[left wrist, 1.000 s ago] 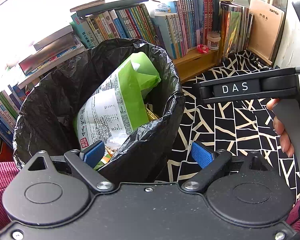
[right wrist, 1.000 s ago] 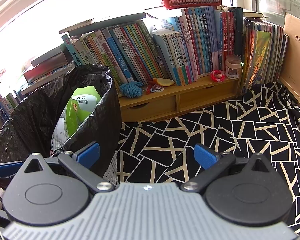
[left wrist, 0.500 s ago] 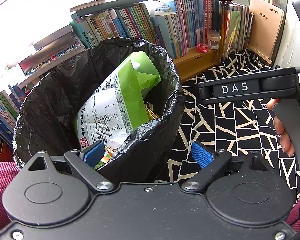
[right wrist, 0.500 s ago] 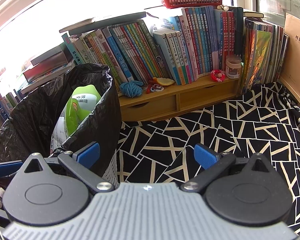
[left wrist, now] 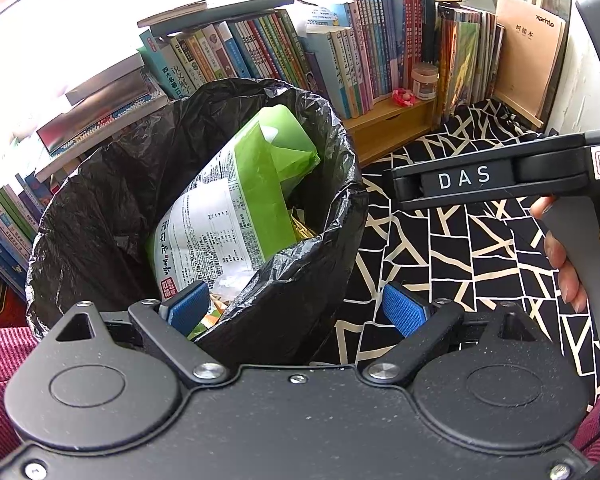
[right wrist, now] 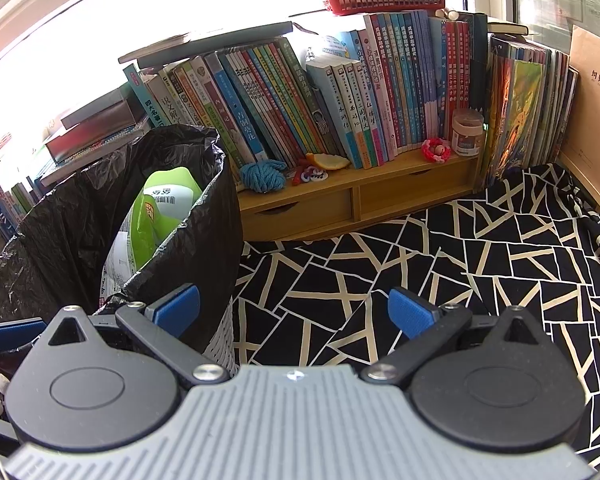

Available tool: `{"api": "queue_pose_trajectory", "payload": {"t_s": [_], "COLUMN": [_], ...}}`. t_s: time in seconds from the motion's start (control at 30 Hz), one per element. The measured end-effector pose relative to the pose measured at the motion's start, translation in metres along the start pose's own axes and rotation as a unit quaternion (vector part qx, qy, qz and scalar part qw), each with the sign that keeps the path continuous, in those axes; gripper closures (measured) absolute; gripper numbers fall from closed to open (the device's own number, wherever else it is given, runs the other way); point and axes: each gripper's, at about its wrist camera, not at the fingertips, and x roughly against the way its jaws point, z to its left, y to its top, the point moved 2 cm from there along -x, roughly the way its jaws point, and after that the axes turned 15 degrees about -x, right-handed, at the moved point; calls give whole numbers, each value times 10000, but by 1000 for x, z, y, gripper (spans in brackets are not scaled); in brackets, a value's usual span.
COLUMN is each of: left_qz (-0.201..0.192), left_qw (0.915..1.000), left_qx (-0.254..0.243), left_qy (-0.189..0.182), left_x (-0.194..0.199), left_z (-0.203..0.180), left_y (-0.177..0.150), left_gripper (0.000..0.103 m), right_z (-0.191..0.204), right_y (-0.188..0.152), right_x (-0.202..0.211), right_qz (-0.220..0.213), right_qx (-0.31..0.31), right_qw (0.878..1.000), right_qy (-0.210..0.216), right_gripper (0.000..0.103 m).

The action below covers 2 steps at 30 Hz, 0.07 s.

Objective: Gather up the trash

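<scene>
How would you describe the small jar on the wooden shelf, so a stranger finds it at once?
Find the long row of books standing on the low wooden shelf. Near its right end, before the books, stands the small jar: pale and round with a white lid, beside a red-pink woven ring.

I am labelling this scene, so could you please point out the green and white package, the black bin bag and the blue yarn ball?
green and white package (left wrist: 236, 208): left wrist view, printed face.
black bin bag (left wrist: 320, 264): left wrist view, near rim.
blue yarn ball (right wrist: 262, 175): right wrist view, centre.
</scene>
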Motion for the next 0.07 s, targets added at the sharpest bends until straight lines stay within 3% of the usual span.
{"api": "queue_pose_trajectory", "payload": {"t_s": [0.07], "left_qz": [4], "left_qw": [10000], "left_qx": [-1], "left_qy": [7], "left_x": [0], "left_z": [0], "left_y": [0], "left_gripper": [10], "right_z": [0], "right_y": [0], "right_x": [0], "right_qz": [0], "right_qx": [2], "right_qw": [10000], "right_qy": [1], "right_gripper": [0]}}
